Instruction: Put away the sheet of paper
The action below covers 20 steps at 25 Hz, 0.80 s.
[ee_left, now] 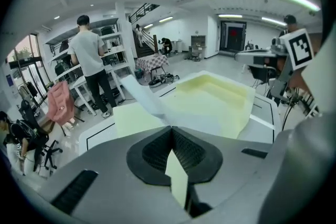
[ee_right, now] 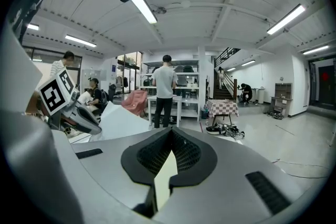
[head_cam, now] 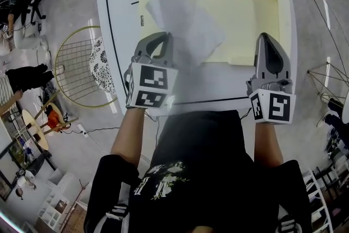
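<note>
A white sheet of paper (head_cam: pixel 185 13) hangs curled above the table, one edge pinched in my left gripper (head_cam: pixel 163 35), which is shut on it. In the left gripper view the sheet (ee_left: pixel 144 97) rises up and to the left from the closed jaw tips (ee_left: pixel 171 126). Under it an open pale yellow folder (head_cam: pixel 245 13) lies flat on the white table (head_cam: pixel 120 13). My right gripper (head_cam: pixel 265 36) hovers over the folder's near right edge, shut with nothing in it (ee_right: pixel 170 128). The right gripper view shows the sheet (ee_right: pixel 118 120) at its left.
A gold wire chair (head_cam: pixel 76 65) stands on the floor left of the table. Cables run along the floor at the right (head_cam: pixel 327 13). Beyond the table are a standing person (ee_left: pixel 92 60), a pink chair (ee_left: pixel 60 102) and shelving.
</note>
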### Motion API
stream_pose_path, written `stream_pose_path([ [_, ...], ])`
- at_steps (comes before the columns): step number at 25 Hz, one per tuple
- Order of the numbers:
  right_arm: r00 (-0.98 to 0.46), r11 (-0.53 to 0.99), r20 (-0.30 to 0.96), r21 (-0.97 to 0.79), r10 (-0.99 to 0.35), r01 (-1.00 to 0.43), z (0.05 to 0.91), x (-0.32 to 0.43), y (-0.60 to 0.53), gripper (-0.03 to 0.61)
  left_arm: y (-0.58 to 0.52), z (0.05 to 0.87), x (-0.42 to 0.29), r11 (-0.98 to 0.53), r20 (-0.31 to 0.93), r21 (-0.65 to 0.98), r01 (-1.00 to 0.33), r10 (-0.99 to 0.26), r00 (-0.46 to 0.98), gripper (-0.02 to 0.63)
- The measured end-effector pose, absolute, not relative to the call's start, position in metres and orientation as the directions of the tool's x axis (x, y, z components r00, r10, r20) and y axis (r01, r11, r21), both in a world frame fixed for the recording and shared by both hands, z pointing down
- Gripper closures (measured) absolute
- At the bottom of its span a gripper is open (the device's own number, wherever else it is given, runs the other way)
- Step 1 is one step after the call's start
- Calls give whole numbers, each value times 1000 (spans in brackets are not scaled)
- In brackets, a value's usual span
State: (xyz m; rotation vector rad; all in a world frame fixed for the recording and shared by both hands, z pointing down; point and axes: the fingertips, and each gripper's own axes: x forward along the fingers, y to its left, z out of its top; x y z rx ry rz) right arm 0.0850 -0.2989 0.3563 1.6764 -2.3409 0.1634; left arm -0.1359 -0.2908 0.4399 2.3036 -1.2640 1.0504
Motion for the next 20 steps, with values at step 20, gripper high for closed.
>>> stream_pose_path([
  [20,-314,347,322,48,-893,-937,378,82,-310,586,-313,493,-157,-619,863,-91,-780,-440,249,612],
])
